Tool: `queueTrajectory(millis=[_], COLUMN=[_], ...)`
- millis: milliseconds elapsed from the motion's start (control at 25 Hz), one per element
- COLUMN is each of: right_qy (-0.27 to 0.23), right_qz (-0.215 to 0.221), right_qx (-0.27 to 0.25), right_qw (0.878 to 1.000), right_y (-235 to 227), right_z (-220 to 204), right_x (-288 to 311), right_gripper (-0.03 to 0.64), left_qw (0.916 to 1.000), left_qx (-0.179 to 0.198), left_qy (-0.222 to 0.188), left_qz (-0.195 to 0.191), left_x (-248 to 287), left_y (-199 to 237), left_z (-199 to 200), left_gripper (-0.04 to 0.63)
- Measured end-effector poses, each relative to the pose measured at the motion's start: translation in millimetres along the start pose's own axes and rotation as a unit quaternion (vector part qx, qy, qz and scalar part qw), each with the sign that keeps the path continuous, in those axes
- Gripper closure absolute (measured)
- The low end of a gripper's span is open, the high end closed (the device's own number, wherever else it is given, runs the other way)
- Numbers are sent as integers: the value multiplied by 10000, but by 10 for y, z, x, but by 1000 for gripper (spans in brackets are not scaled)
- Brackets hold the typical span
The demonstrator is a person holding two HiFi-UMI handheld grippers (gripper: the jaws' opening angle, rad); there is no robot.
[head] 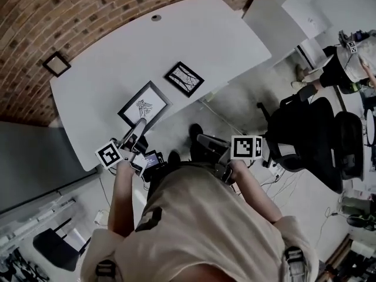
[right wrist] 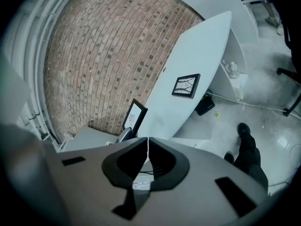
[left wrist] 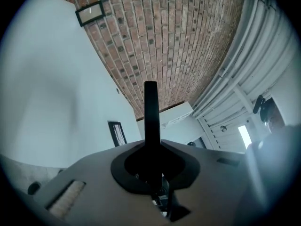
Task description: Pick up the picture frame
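Currently both are empty: left gripper (head: 140, 125) has its jaws pressed together, and so does the right gripper (right wrist: 147, 140). Picture frame (head: 144, 106) lies flat on the table (head: 106, 57), centre-left of the head view, long axis lower left to upper right. Left tips sit just below its lower edge, possibly overlapping it; hard to tell from above. Right is well apart, lower right over the floor. Left is nearer and must open first. Darker frame (head: 184, 79) sits further upper right.

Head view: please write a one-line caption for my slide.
A person holds the shut left claw and right claw before a white table bearing two picture frames.
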State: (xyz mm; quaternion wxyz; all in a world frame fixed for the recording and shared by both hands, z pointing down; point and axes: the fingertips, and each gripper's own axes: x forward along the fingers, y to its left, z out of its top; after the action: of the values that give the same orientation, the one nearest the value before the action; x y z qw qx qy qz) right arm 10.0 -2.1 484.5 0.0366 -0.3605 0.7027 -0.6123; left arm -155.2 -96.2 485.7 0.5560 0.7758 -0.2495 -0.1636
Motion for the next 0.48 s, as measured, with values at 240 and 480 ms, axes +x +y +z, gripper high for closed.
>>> queueTrajectory(millis=[240, 480], right_qy=[294, 463], right_qz=[-74, -191], right_qx=[275, 1060], right_qw=[9992, 9931], right_y=[-337, -791], right_z=[398, 737], right_x=[325, 490], right_gripper=[611, 611], left_qw=[9992, 9964], left_qx=[18, 74], left_qy=[-334, -556], left_qz=[230, 632], left_x=[147, 303], left_y=[35, 79], left_z=[232, 362], left_gripper=[578, 580])
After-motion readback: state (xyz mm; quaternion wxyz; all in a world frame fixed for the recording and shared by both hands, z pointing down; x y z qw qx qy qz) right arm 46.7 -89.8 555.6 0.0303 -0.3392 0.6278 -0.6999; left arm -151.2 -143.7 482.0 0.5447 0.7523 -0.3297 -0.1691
